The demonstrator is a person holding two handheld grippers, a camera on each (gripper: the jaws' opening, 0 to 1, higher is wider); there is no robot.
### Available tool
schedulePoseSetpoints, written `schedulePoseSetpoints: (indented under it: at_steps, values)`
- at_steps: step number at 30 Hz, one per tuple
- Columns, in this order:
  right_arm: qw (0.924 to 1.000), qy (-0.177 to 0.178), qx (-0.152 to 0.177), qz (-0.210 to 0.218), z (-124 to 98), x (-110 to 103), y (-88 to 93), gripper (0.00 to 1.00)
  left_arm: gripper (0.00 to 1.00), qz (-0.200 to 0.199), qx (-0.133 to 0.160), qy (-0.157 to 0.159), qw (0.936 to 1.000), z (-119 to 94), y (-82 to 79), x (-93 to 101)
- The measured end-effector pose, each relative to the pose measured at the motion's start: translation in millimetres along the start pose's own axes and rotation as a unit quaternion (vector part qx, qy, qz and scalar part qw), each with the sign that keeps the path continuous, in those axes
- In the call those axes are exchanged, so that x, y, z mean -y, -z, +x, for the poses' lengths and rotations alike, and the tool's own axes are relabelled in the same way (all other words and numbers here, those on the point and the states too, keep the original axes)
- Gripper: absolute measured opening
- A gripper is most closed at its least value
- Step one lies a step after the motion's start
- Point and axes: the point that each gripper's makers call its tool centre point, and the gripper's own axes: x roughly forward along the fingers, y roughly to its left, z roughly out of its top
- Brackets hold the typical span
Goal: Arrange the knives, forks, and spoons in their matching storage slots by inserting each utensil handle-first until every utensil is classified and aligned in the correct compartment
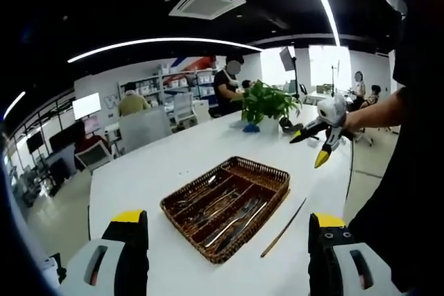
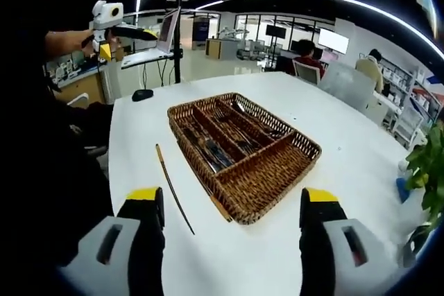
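A brown wicker cutlery tray [image 1: 223, 257] lies on the white table [image 1: 159, 164] with metal utensils [image 1: 232, 218] lying in its long slots. A thin brown stick [image 1: 283, 229] lies on the table beside it. My left gripper [image 1: 227, 218] is open and held above the table short of the tray, with nothing between its jaws. My right gripper [image 2: 232, 195] is likewise open and short of the tray [image 2: 274, 188], with the stick [image 2: 173, 188] to its left. In the left gripper view, a hand holds the right gripper [image 1: 310, 149] in the air beyond the tray.
A potted plant [image 1: 267, 105] and a small blue object [image 1: 250, 128] stand at the table's far end. A black mouse [image 2: 142, 95] lies near the table edge. Office desks, chairs and seated people fill the background.
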Motion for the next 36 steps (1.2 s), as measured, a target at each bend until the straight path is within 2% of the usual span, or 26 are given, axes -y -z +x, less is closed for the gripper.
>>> schedulePoseSetpoints:
  at_steps: [2,5,8,9,10,13,16,20,24,25,27,30,31,36]
  values:
    - [1.0000,-0.001,-0.004,0.001,5.4,-1.7,7.2,0.73,1.00,0.002,-0.005,0.003,1.0000,0.4,3.6,1.7]
    - [0.9996,-0.004,-0.006,-0.026,15.6,-4.7,22.4,0.62,1.00,-0.004,-0.003,0.003,1.0000,-1.3,2.6,1.7]
    - [0.9998,-0.015,-0.016,0.001,28.7,-10.7,42.2,0.56,1.00,-0.004,-0.003,0.004,1.0000,-4.0,-0.1,3.0]
    - [0.9993,-0.020,-0.030,0.011,32.3,-14.1,51.3,0.53,1.00,-0.005,0.000,0.005,1.0000,-5.9,-2.7,4.7]
    - [0.9993,-0.021,-0.031,0.008,34.3,-14.8,53.2,0.50,1.00,-0.004,0.001,0.005,1.0000,-7.2,-4.3,5.9]
    - [0.9980,-0.030,-0.039,0.040,42.2,-19.6,61.8,0.48,1.00,-0.004,0.004,0.005,1.0000,-12.2,-8.3,8.8]
    - [0.9971,-0.035,-0.048,0.048,48.7,-20.7,69.2,0.44,1.00,-0.001,0.003,0.004,1.0000,-16.8,-9.5,8.9]
    - [0.9964,-0.044,-0.054,0.048,54.8,-23.9,74.1,0.44,1.00,-0.002,0.005,-0.006,1.0000,-25.0,-11.0,4.5]
    - [0.9939,-0.049,-0.075,0.064,63.6,-26.7,86.3,0.44,1.00,-0.002,-0.002,-0.010,0.9999,-30.5,-6.1,2.5]
    - [0.9932,-0.052,-0.077,0.070,66.6,-27.6,87.8,0.41,1.00,-0.002,-0.002,-0.011,0.9999,-31.6,-3.8,-0.3]
    - [0.9954,-0.032,-0.070,0.057,70.8,-22.0,85.7,0.35,1.00,-0.005,-0.005,-0.013,0.9999,-34.8,-0.9,-2.5]
    - [0.9944,-0.040,-0.068,0.071,76.1,-24.3,84.8,0.37,1.00,-0.011,-0.008,-0.014,0.9998,-38.4,2.7,-3.8]
    - [0.9934,-0.043,-0.080,0.071,77.0,-24.9,89.2,0.37,1.00,-0.010,-0.011,-0.015,0.9998,-39.1,4.1,-4.3]
    - [0.9938,-0.048,-0.076,0.065,77.5,-24.1,92.7,0.31,1.00,-0.009,-0.019,-0.019,0.9996,-44.1,8.0,-8.3]
